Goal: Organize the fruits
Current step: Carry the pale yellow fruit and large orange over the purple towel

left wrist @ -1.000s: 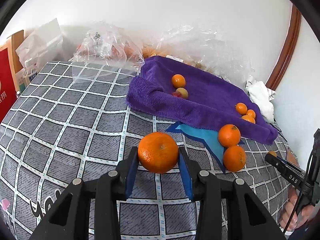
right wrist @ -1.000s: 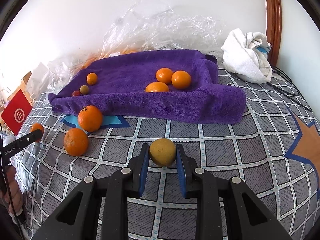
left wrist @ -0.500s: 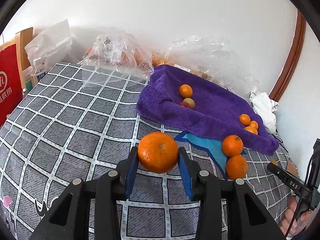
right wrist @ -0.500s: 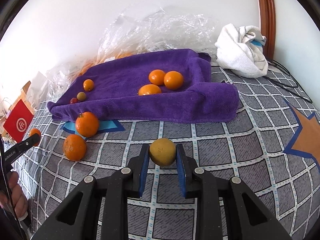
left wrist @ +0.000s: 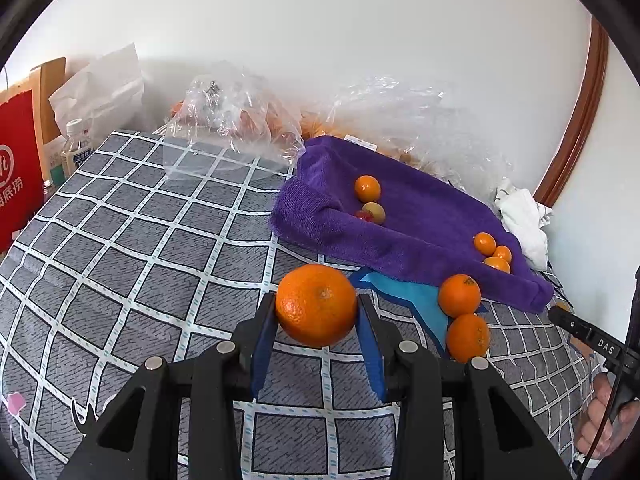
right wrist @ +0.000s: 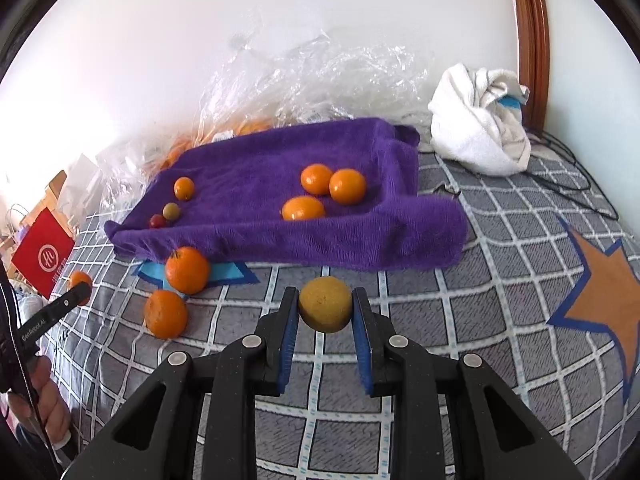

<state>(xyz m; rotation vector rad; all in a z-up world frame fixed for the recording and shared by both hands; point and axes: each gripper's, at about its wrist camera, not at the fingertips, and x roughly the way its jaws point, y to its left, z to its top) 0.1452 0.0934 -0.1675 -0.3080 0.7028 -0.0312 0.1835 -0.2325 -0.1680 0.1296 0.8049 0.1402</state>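
Note:
My left gripper [left wrist: 318,310] is shut on a large orange [left wrist: 316,305], held above the checked bedspread. My right gripper [right wrist: 325,305] is shut on a small yellow fruit [right wrist: 325,309], also off the bed. A purple towel [left wrist: 416,224] [right wrist: 276,196] lies behind with folded-up edges. On it sit three small oranges [right wrist: 326,190] at the right and a small orange [right wrist: 184,188], a greenish fruit [right wrist: 171,211] and a red one [right wrist: 157,221] at the left. Two loose oranges [right wrist: 187,270] [right wrist: 165,314] rest on the bed in front of the towel.
Crumpled clear plastic bags [left wrist: 236,120] [right wrist: 320,80] with more fruit lie along the wall. A bundled white cloth [right wrist: 480,124] sits at the back right beside a cable. A red bag [left wrist: 18,168] and a bottle [left wrist: 76,148] stand off the bed's left edge.
In the left wrist view the towel and loose oranges have shifted right and lower in the picture; in the right wrist view they have slid a little left. Both grips are unchanged.

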